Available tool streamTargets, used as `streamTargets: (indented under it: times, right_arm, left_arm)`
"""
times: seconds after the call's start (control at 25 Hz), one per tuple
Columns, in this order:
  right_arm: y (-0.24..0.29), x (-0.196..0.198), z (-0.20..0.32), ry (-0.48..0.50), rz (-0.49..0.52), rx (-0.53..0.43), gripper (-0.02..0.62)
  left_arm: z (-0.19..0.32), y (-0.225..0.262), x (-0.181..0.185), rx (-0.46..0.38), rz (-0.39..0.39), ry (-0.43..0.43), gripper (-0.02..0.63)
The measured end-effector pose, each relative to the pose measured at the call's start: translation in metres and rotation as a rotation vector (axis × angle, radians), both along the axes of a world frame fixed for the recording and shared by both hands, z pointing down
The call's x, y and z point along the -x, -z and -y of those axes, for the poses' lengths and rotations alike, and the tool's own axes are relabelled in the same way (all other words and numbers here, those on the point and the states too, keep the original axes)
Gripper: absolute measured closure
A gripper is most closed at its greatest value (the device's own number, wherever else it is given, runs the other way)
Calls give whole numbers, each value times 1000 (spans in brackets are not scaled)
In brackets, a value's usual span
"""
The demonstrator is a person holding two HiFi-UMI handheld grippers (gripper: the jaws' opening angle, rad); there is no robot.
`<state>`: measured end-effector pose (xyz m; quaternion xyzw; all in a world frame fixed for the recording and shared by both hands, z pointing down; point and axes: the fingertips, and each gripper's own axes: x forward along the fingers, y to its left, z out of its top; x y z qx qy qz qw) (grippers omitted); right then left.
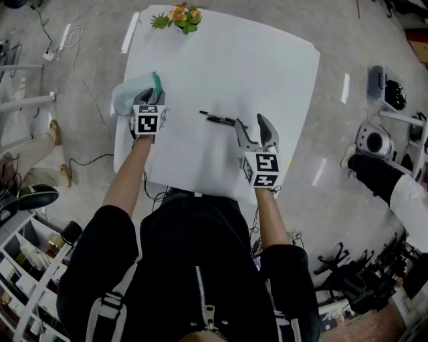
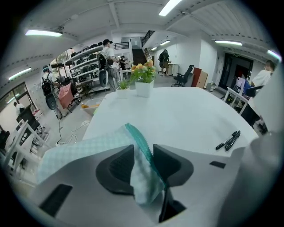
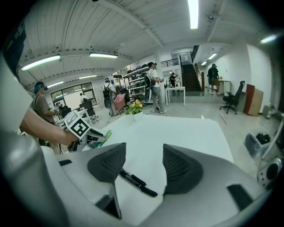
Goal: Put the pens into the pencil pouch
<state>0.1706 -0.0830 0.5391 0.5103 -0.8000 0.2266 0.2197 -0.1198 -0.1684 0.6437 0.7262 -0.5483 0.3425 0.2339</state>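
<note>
On the white table (image 1: 254,67) lies a pale checked pencil pouch (image 1: 130,93) with a teal zip edge, at the left side. My left gripper (image 1: 152,99) is shut on its near edge. In the left gripper view the pouch fabric (image 2: 80,150) fills the gap between that gripper's (image 2: 143,153) two pads, with the zip against the right one. Black pens (image 1: 221,120) lie together mid-table; they also show in the left gripper view (image 2: 229,140). My right gripper (image 1: 251,122) hovers open just beside them. The pens (image 3: 135,181) lie below its (image 3: 144,155) spread jaws, untouched.
A small pot of orange flowers (image 1: 179,17) stands at the table's far edge. Cables and metal frames lie on the floor to the left. A person's dark sleeve (image 1: 378,175) and equipment are at the right. Shelving and people stand far behind the table.
</note>
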Motion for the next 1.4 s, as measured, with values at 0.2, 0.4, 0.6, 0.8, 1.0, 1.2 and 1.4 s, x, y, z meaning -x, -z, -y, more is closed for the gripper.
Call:
streamTargets:
  times: [0.2, 0.4, 0.6, 0.8, 1.0, 1.2, 1.4]
  right_arm:
    - [-2, -4, -3, -11, 3, 5, 341]
    - [-4, -2, -4, -3, 4, 8, 341]
    - [-9, 3, -6, 27, -3, 14, 341]
    - [-22, 6, -12, 111, -45, 43, 347]
    - [-49, 12, -26, 307, -169, 104, 351]
    - [-81, 4, -36, 429, -261, 184, 351]
    - [-100, -1, -41, 541, -338, 232, 380]
  left_arm:
    - [-1, 1, 0, -6, 2, 3, 537]
    - [-3, 17, -2, -64, -29, -26, 557]
    - [-6, 34, -3, -114, -32, -60, 560]
    - [-10, 42, -8, -130, -37, -115, 560]
    - [-11, 43, -5, -129, -50, -130, 560]
    - [-13, 44, -4, -124, -77, -145, 560]
    - [-14, 48, -6, -119, -84, -158, 560]
